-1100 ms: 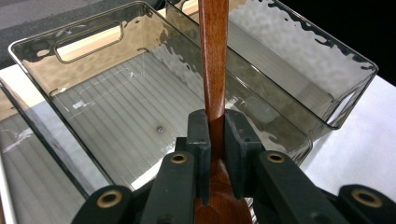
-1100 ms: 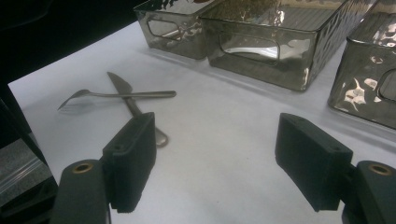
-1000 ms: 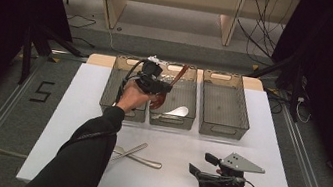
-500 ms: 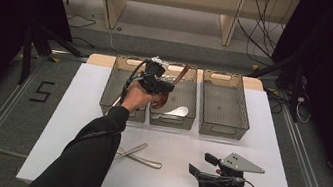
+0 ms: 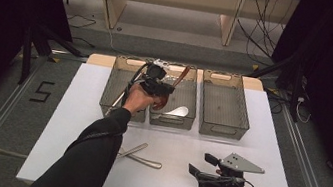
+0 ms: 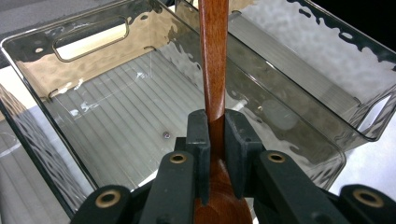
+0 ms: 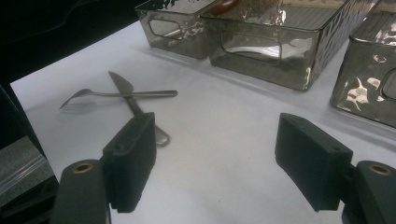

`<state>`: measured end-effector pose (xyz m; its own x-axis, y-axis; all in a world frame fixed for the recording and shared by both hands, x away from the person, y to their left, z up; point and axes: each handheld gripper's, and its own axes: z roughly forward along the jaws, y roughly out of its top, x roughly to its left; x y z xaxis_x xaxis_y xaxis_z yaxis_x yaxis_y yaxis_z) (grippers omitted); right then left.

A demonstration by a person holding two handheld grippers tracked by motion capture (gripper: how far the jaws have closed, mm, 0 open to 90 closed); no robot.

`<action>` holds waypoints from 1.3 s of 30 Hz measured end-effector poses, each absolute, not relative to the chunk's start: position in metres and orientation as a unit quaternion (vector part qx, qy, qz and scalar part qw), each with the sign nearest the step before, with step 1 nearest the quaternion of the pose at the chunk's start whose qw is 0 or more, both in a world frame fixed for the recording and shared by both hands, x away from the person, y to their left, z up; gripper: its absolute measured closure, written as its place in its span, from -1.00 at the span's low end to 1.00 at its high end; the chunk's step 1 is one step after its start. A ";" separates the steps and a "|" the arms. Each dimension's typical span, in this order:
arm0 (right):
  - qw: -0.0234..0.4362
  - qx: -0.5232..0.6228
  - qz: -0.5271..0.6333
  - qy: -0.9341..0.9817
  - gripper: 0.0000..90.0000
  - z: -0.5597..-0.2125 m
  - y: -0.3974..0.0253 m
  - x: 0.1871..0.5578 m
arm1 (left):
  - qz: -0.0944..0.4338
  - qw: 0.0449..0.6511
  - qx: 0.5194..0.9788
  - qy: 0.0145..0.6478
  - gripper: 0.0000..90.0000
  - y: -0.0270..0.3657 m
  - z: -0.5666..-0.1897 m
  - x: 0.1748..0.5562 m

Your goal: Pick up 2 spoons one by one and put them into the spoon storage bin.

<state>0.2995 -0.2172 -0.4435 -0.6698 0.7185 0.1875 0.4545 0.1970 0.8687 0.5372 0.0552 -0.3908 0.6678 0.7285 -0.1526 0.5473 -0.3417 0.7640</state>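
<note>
A: What's the biggest thing there?
B: The white rectangular surface (image 5: 266,155), with three smoky clear plastic bins in a row along its far edge: the left bin (image 5: 118,83), the middle bin (image 5: 187,109) and the right bin (image 5: 223,102).

A: And the left tool?
B: The left tool (image 5: 158,86) hangs over the wall shared by the left and middle bins. Its jaws are clamped on the handle of a reddish-brown wooden spoon (image 6: 214,70), just above the bowl. In the left gripper view the handle rises straight up between the pads, with the ribbed bin floor behind it.

A: The right tool?
B: The right tool (image 7: 219,163) sits low near the front right corner of the surface, its jaws spread wide apart with nothing between them.

A: Anything smaller?
B: A white spoon (image 5: 179,111) lies in the middle bin toward its near wall. Out on the surface, nearer the front edge and left of the right tool, a metal fork (image 7: 116,94) lies crossed over a metal table knife (image 7: 135,105), the two touching.
</note>
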 end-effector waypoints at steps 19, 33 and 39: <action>0.130 0.383 0.503 0.764 -0.33 -0.444 -0.217 0.299 | 0.105 0.405 0.813 0.404 0.50 0.057 -0.393 0.537; 0.132 0.383 0.503 0.763 -0.33 -0.443 -0.217 0.299 | 0.089 0.404 0.814 0.408 -0.22 0.078 -0.373 0.516; 0.132 0.384 0.503 0.763 -0.33 -0.443 -0.217 0.299 | 0.073 0.406 0.815 0.406 -0.43 0.087 -0.370 0.500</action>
